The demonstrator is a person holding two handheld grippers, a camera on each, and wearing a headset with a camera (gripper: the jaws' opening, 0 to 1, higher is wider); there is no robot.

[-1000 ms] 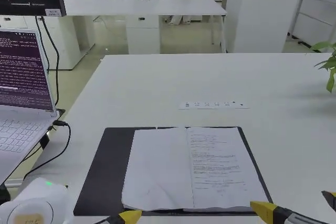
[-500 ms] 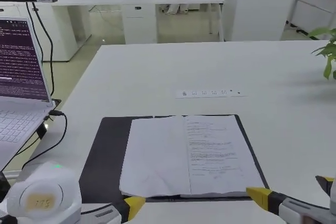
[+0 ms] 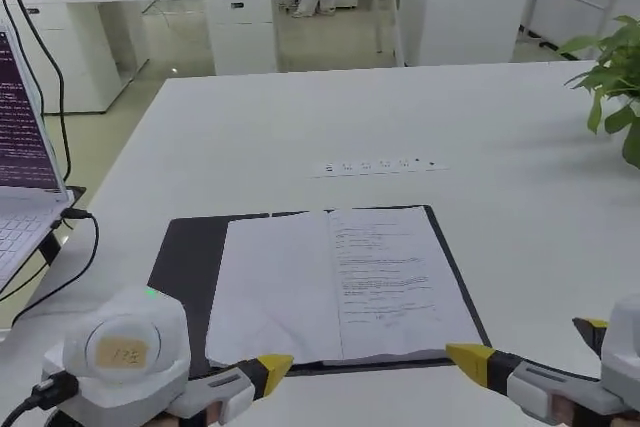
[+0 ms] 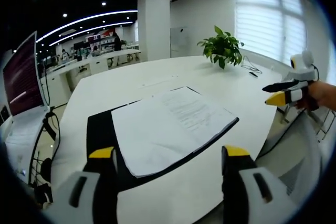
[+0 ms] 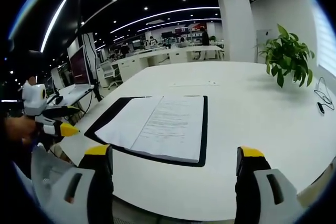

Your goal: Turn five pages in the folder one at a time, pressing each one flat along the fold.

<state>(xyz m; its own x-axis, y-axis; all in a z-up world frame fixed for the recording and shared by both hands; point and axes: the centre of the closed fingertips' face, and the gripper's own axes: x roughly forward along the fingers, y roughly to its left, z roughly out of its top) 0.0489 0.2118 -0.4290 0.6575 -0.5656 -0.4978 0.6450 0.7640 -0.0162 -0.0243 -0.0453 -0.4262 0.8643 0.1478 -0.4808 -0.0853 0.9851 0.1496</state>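
Open folder (image 3: 185,272) lies flat on white table (image 3: 300,117), near front edge; printed page (image 3: 395,282) right of fold (image 3: 334,287), blank page (image 3: 270,292) left. We see left gripper (image 4: 169,152) and right gripper (image 5: 176,151) hovering short of it, jaws spread wide, empty. We judge step as approach to page turn, no contact yet. Next move: pinch 1 sheet only at printed page's edge, swing it left, press along fold.
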